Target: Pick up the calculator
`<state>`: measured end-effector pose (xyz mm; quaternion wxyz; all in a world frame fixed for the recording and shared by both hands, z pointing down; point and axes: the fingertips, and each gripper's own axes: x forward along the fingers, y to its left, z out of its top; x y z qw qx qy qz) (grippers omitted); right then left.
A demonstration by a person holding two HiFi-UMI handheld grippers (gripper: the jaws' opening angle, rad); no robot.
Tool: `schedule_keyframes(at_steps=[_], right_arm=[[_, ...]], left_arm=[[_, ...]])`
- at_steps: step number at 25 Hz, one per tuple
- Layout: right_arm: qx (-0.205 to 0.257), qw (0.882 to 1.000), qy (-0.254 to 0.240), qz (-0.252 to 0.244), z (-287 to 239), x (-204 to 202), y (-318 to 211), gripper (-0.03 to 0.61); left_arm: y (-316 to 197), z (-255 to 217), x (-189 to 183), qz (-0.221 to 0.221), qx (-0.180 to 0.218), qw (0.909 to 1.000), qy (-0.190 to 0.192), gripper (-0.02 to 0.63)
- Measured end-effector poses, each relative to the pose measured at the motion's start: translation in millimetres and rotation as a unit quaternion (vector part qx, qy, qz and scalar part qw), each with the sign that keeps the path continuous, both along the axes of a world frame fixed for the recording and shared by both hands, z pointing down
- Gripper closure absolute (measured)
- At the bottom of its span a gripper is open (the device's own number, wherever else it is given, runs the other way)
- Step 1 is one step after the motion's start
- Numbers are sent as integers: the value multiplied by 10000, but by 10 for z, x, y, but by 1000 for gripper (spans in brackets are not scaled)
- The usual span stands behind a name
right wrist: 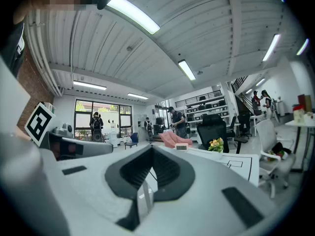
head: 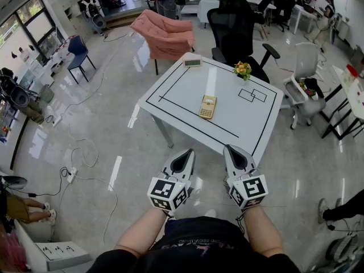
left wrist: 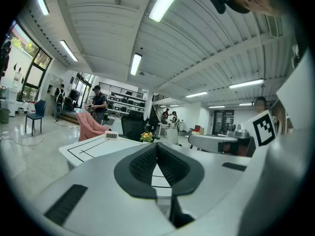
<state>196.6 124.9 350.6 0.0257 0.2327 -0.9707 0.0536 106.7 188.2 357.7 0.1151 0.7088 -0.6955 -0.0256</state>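
A yellow calculator lies flat near the middle of the white table, inside black tape lines. Both grippers hang in front of the table's near edge, well short of the calculator. My left gripper is shut with nothing in it, its dark pads pressed together. My right gripper is also shut and holds nothing, its pads meeting at the tip. From both gripper views the table top shows beyond the jaws, but the calculator is hidden behind them.
A small digital clock sits at the table's far edge and a flower pot at its far right corner. A black office chair and a pink armchair stand behind the table. Cables trail across the floor on the left.
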Motion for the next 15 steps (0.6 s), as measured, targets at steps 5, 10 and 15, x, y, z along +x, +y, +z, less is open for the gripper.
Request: schedule_keyframes(at_steps=[5, 10, 15], right_arm=[[-41, 10000, -75, -36, 4, 27, -58, 577], [-50, 9996, -238, -138, -30, 76, -112, 577], [-24, 9993, -307, -189, 10, 79, -254, 287]], left_arm=[[-66, 0, 6, -46, 9, 10000, 5, 612], [-125, -10, 8, -175, 29, 9998, -24, 611], [-251, 15, 70, -39, 28, 10000, 24, 260]])
